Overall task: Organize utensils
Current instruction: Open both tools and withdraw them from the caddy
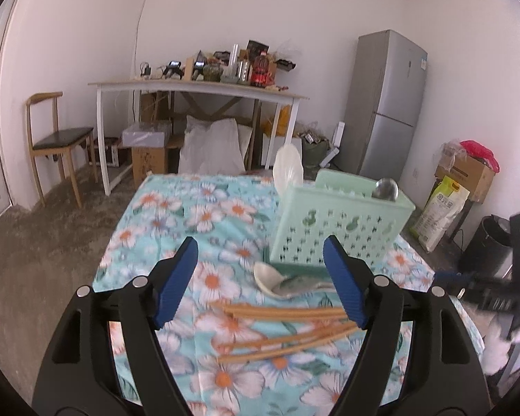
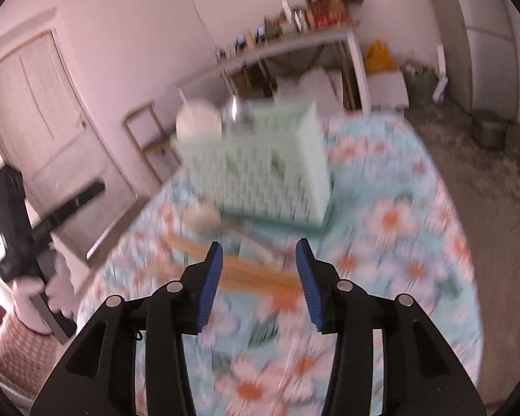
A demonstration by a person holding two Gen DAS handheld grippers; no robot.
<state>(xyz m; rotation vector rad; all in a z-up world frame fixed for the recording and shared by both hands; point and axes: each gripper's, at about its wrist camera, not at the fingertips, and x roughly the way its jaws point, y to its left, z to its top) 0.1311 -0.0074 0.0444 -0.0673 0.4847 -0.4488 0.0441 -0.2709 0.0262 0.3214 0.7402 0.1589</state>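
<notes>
1. Lying loose on the flowery turquoise tablecloth point(image 1: 176, 215) are a bunch of long tan wooden chopsticks point(image 1: 280, 329), fanned out a bit rather than lined up neatly.
2. Just beyond them sits a white ceramic soup spoon point(image 1: 277, 279), bowl end toward the left in the left wrist view, right up against the base of the mint-green perforated plastic utensil basket point(image 1: 343, 228).
3. That basket stands upright on the cloth and already holds a white plastic spoon or ladle point(image 1: 287, 166) sticking up at its left corner and a shiny metal ladle bowl point(image 1: 384, 189) at the back right.
4. The left gripper point(image 1: 260, 260) is spread wide, nothing between its blue pads point(image 1: 343, 277), hanging over the chopsticks and the soup spoon.
5. The right gripper point(image 2: 259, 260) is parted too, not as wide, nothing pinched, above the chopsticks; its view is pretty blurry.
6. Background: white table point(image 1: 197, 88) piled with bottles, wooden chair point(image 1: 52, 138), grey fridge point(image 1: 388, 104).
</notes>
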